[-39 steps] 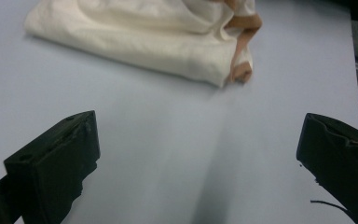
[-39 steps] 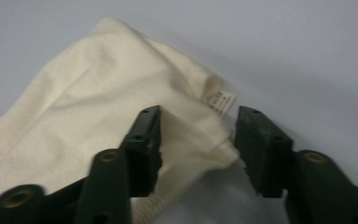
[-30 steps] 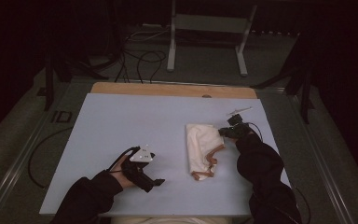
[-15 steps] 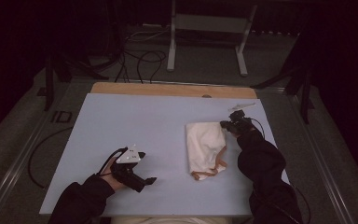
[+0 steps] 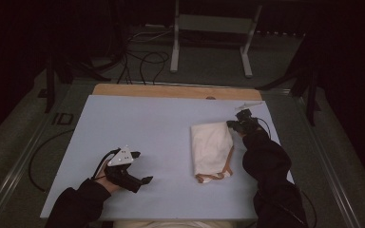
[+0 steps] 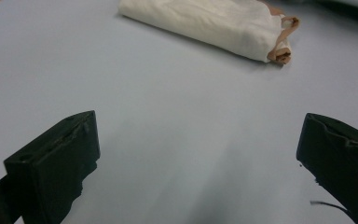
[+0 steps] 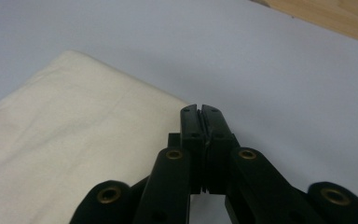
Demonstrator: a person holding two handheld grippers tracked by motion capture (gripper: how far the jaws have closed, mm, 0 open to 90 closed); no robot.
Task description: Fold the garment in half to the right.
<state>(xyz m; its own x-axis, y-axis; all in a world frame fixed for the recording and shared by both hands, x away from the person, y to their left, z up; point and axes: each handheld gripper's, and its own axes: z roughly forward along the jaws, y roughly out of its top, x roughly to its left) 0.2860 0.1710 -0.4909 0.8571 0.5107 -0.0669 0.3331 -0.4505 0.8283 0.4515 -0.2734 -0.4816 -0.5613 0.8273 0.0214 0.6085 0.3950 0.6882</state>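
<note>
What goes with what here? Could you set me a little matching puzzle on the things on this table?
Things:
1. left hand-held gripper
2. right hand-held gripper
3. folded cloth
4. table

States or colours:
a. cream with a tan strap
b. jaws wide apart
c. pale blue top
d. jaws pressed together at the cloth's edge

Pairs: 1-b, 2-d, 3-a, 4-c

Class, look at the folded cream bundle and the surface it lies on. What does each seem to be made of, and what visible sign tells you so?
Folded cream bundle: probably woven cloth with a matt finish, shown by soft creases and rounded folds; the tan strap at one end looks like fabric too. Table: a smooth, pale blue-grey matt sheet, perhaps laminate or painted board, with a bare wooden strip at its far edge.
</note>
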